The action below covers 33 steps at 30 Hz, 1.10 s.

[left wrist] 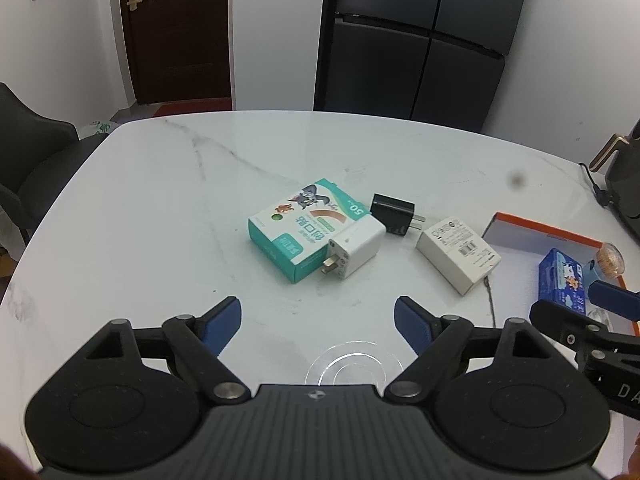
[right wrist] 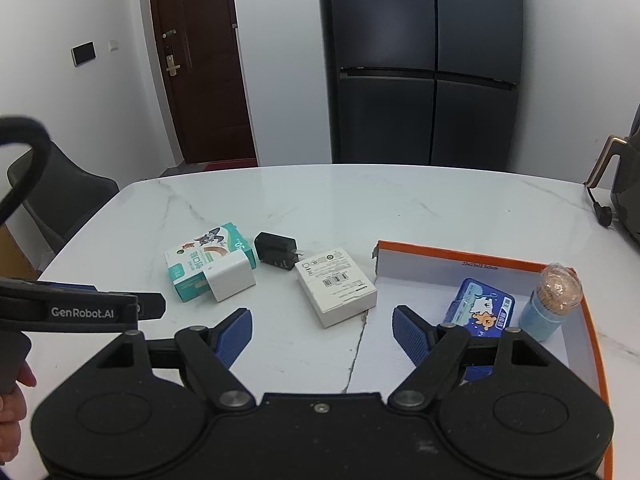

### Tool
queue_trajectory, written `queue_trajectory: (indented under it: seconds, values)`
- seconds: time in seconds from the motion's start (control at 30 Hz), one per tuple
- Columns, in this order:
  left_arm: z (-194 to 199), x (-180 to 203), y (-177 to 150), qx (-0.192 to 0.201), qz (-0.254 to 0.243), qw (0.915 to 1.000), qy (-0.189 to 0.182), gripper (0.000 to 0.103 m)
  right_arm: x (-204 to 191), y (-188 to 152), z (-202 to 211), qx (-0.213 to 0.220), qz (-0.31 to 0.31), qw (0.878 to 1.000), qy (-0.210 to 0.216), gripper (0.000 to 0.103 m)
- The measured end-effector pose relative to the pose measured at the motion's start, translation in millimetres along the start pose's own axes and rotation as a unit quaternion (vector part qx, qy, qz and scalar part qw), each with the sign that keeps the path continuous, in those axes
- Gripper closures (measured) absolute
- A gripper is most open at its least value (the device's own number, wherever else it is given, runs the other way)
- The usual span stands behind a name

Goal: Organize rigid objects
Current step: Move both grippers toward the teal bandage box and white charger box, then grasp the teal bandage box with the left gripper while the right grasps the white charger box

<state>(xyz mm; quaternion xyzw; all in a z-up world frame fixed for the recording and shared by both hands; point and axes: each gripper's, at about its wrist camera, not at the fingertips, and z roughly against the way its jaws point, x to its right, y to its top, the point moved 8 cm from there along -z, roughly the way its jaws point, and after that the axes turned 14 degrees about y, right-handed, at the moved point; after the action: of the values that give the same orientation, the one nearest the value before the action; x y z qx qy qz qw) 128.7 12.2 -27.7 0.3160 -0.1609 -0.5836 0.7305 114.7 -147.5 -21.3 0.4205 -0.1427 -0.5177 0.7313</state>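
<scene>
A teal plaster box [left wrist: 298,236] [right wrist: 192,268] lies mid-table with a white charger [left wrist: 356,250] [right wrist: 232,276] leaning on its near corner. Just right of them sit a black charger [left wrist: 394,216] [right wrist: 276,254] and a flat white box [left wrist: 458,254] [right wrist: 336,290]. An orange-rimmed tray [left wrist: 520,224] [right wrist: 460,254] at the right holds a blue carton [left wrist: 562,280] [right wrist: 484,310] and a toothpick jar [left wrist: 610,258] [right wrist: 554,304]. My left gripper [left wrist: 318,312] hovers open just short of the white charger. My right gripper [right wrist: 322,320] is open and empty, near the white box and the tray's left edge.
The white marble table [left wrist: 160,200] [right wrist: 400,208] carries a dark kettle [left wrist: 624,184] [right wrist: 628,184] with a cord at the far right. A dark chair [left wrist: 36,148] [right wrist: 60,196] stands at the table's left end. A tall dark fridge [right wrist: 424,72] stands behind the table.
</scene>
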Motion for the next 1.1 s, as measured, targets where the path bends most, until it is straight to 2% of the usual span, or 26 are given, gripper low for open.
queue_trajectory:
  seconds: [0.5, 0.77, 0.93, 1.1]
  values:
    - [-41.7, -18.9, 7.4, -0.024, -0.011, 0.9996, 0.008, 0.015, 1.0, -1.5, -25.5, -0.015, -0.012, 1.0, -0.007, 0.012]
    - [-76.3, -20.8, 18.7, -0.023, -0.076, 0.9968, -0.002, 0.011, 2.5, -4.7, -36.1, -0.026, -0.017, 0.999, -0.01, 0.012]
    - [-98.9, -22.3, 35.8, -0.009, -0.113, 0.9936, -0.009, 0.008, 3.0, -3.3, -38.5, -0.023, -0.022, 0.999, -0.014, 0.012]
    - [-110.2, -9.8, 49.2, 0.013, -0.149, 0.9877, -0.046, 0.004, 5.4, -2.4, -40.0, -0.022, -0.025, 0.999, -0.021, 0.012]
